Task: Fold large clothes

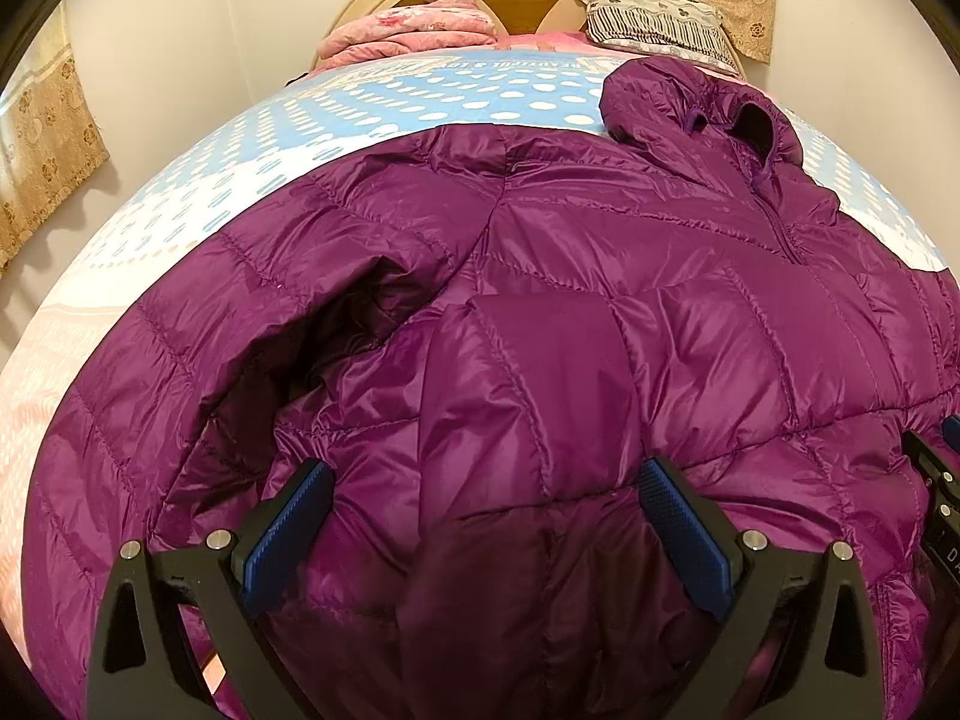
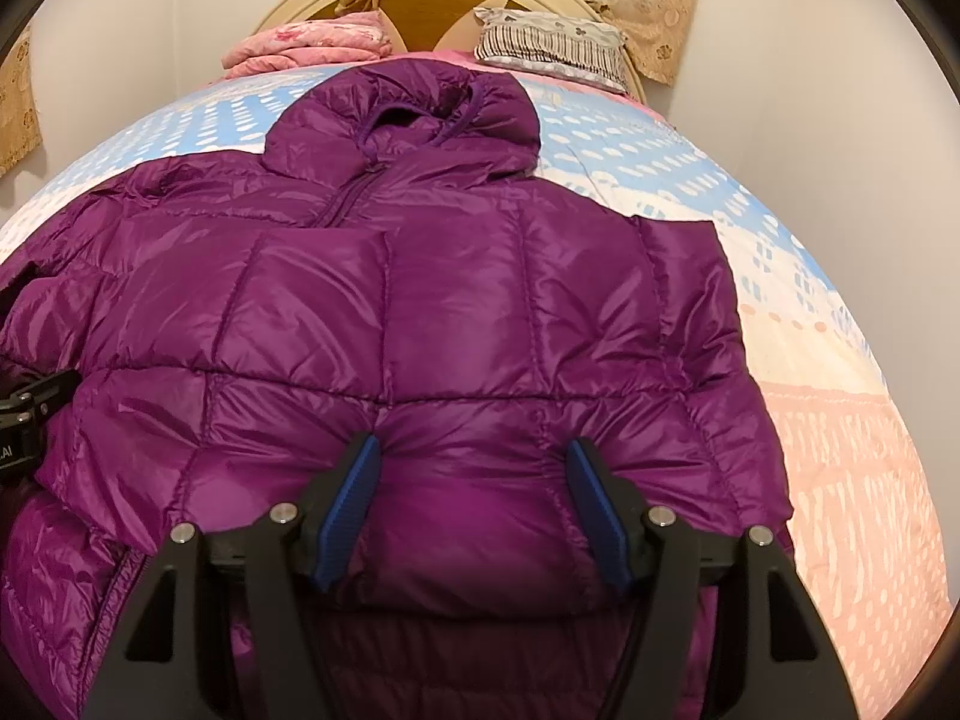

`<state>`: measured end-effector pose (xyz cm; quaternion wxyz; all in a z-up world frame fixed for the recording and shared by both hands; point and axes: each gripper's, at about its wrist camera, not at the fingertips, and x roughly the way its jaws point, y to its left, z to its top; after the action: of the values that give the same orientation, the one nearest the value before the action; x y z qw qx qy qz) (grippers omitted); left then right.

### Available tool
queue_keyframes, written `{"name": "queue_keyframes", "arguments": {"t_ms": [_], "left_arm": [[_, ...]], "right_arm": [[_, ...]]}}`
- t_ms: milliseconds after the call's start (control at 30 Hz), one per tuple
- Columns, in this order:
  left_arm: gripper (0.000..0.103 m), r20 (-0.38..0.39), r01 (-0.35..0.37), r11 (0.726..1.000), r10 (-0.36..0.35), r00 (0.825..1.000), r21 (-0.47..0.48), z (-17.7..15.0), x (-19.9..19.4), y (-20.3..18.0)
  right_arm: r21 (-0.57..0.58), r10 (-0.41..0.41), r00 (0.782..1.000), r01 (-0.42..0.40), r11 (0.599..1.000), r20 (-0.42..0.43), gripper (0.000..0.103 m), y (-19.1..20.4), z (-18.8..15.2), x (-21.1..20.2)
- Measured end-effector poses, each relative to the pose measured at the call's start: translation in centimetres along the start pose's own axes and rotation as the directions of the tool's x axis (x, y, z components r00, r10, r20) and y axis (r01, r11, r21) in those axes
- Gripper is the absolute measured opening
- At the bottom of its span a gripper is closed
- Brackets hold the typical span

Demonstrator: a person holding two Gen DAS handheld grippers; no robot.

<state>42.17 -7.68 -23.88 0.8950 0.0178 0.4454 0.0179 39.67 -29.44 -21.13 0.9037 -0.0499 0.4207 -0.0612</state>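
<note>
Folding partly done: purple hooded down jacket point(image 2: 456, 312) lying front-up on polka-dot bedsheet point(image 2: 690, 180), zipper closed, hood point(image 2: 402, 114) pointing toward headboard point(image 2: 420, 6). Right side looking already turned inward, giving a straight edge; one sleeve point(image 1: 522, 384) lying across the front near the left gripper, the other sleeve point(image 1: 180, 360) bulging out unflattened (opening gaping darkly). Remaining, judging from this layout: flattening that sleeve, folding hem toward hood.

Left gripper point(image 1: 486, 516) hovering low over the hem end, jaws spread wide, straddling the crossed sleeve; blue pads point(image 1: 288, 534) appearing to brush fabric without pinching. Right gripper point(image 2: 474, 516) likewise spread, jaws bracketing a puffed quilted panel, pressing into it (no firm clamp evident).
</note>
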Motion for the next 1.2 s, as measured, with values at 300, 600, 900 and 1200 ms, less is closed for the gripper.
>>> {"name": "queue_keyframes", "arguments": {"t_ms": [300,600,900,1200], "left_arm": [[0.102,0.011,-0.012,0.999,0.012,1.0,0.044,0.6,-3.0,1.0],[0.102,0.186,-0.148,0.988,0.14,0.973,0.031,-6.4,-13.6,13.3],[0.102,0.015,-0.292,0.941,0.299,0.954,-0.173,-16.8,-14.3,26.3],[0.038,0.03,-0.077,0.961,0.088,0.996,-0.267,-17.2,-12.6,27.6]], "right_arm": [[0.033,0.041,0.999,-0.041,0.999,-0.02,0.074,-0.9,0.2,-0.7],[-0.052,0.069,0.997,-0.066,0.996,0.042,0.1,-1.1,-5.6,-9.9],[-0.056,0.071,0.995,-0.067,0.996,0.066,0.1,1.0,-11.7,-13.9],[-0.024,0.093,0.99,-0.091,0.996,0.106,0.1,2.2,-12.7,-16.5]]}}
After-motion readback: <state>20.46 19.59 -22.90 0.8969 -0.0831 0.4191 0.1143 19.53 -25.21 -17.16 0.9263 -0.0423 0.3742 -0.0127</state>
